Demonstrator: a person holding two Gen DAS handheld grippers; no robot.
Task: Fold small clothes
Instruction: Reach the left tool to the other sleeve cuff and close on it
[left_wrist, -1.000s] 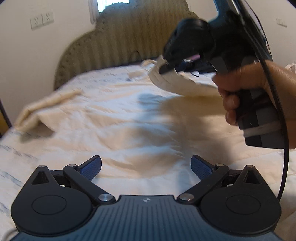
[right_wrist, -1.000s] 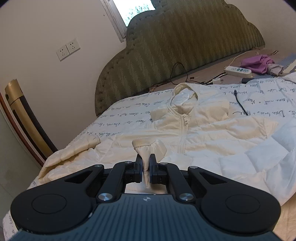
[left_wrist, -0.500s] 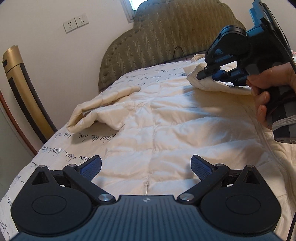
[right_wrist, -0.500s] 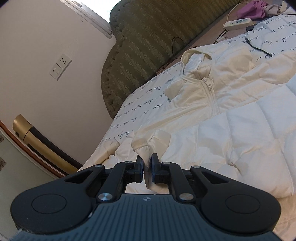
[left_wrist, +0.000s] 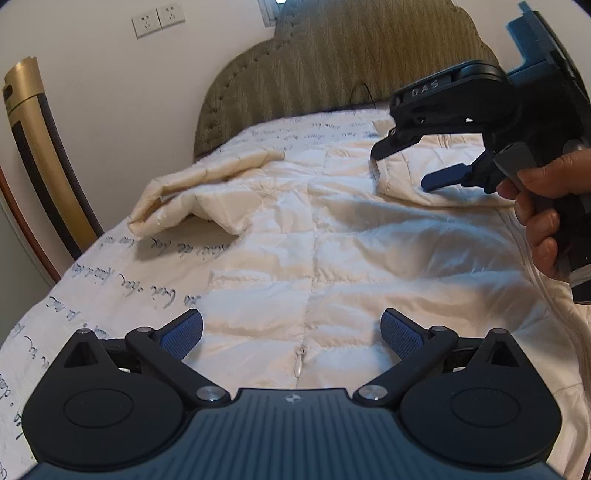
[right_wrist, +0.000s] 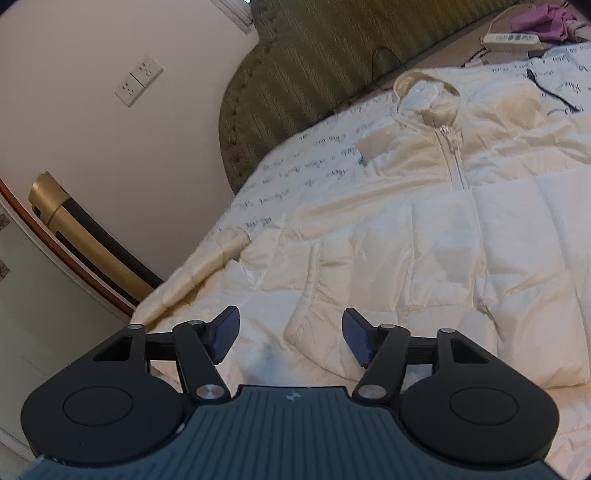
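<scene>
Cream quilted puffer jacket with hood (right_wrist: 436, 236) lay spread front-up on the bed's white script-print sheet (left_wrist: 122, 273), one sleeve folded across the chest. Right gripper (right_wrist: 290, 334) jaws had just been opening, now wide and pressing nothing, sleeve cuff (right_wrist: 314, 317) lying loose under them. Left gripper (left_wrist: 291, 332) jaws wide, empty, over the hem. Jacket looked light, soft, slippery; best pinched at cuff or hem. Other sleeve (left_wrist: 207, 184) bunched near the bed edge. White power strip (right_wrist: 513, 38) and black cable (right_wrist: 550, 90) well clear.
</scene>
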